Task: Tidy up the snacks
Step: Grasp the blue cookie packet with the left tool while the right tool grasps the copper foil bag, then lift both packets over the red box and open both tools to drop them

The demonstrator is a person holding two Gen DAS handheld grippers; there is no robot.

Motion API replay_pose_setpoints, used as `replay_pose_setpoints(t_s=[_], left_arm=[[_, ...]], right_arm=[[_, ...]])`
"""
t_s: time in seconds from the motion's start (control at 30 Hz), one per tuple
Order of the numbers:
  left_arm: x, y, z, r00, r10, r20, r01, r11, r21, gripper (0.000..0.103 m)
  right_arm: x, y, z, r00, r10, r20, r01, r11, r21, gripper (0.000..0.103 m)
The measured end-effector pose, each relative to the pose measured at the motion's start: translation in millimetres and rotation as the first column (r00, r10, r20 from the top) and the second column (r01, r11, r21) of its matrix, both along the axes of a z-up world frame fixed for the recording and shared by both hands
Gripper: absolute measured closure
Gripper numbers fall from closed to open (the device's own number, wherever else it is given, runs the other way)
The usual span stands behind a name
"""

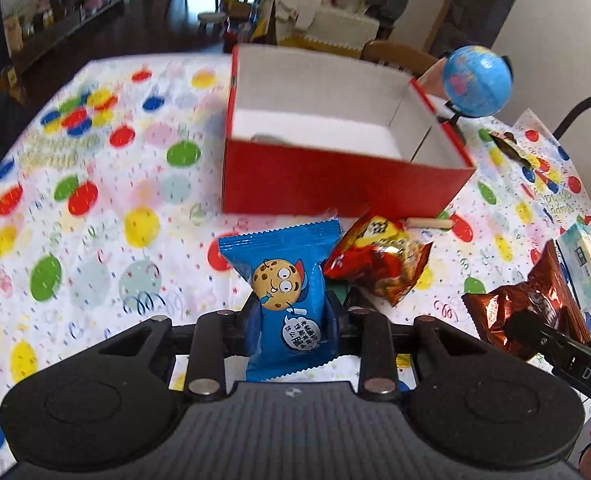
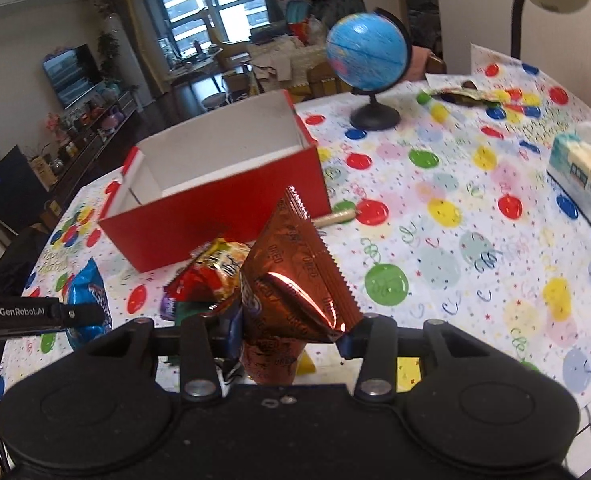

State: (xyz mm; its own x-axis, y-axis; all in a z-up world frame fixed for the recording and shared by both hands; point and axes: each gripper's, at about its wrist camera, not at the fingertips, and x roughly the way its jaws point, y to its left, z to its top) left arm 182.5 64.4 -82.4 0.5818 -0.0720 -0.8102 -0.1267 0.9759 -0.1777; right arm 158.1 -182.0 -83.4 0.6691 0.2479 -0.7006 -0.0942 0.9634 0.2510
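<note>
The left gripper (image 1: 291, 320) is clamped narrowly on a blue cookie packet (image 1: 283, 280), held above the tablecloth (image 1: 95, 220) just in front of the open red box (image 1: 335, 184). The right gripper (image 2: 291, 332) pinches a copper-brown Oreo packet (image 2: 295, 280), also raised in front of the box. A red-and-yellow snack bag (image 1: 379, 264) lies on the cloth near the box's front wall.

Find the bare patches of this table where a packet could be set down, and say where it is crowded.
Free: the tablecloth left of the red box, and the stretch between that box, the globe and the tissue pack. Crowded: just in front of the box, where the red-and-yellow snack bag and a wooden stick lie.
</note>
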Motion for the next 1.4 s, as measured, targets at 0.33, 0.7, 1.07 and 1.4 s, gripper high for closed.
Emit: replay_pose_setpoints(t_s=[0.33, 0.7, 1.07, 1.4], left_arm=[[13.5, -12.0, 50.1, 0.993, -0.053, 0.108, 0.042, 0.994, 0.098, 0.072], [88.5, 4.3, 72.9, 0.985, -0.078, 0.154, 0.053, 0.986, 0.16, 0.072], [180.0, 26.9, 35.9, 0.991, -0.11, 0.082, 0.095, 0.98, 0.174, 0.072], [234.8, 25.3, -13.2, 0.986, -0.165, -0.022, 0.166, 0.969, 0.185, 0.072]], right_arm=[[20.4, 19.1, 46.5, 0.99, 0.087, 0.107, -0.083, 0.996, -0.046, 0.061], [97.8, 53.4, 71.0, 0.975, 0.131, 0.177, -0.113, 0.988, -0.107, 0.061], [174.9, 87.2, 41.0, 0.982, 0.15, 0.118, -0.129, 0.977, -0.168, 0.061], [217.5, 102.0, -2.3, 0.994, 0.113, 0.0, -0.111, 0.977, -0.181, 0.06]])
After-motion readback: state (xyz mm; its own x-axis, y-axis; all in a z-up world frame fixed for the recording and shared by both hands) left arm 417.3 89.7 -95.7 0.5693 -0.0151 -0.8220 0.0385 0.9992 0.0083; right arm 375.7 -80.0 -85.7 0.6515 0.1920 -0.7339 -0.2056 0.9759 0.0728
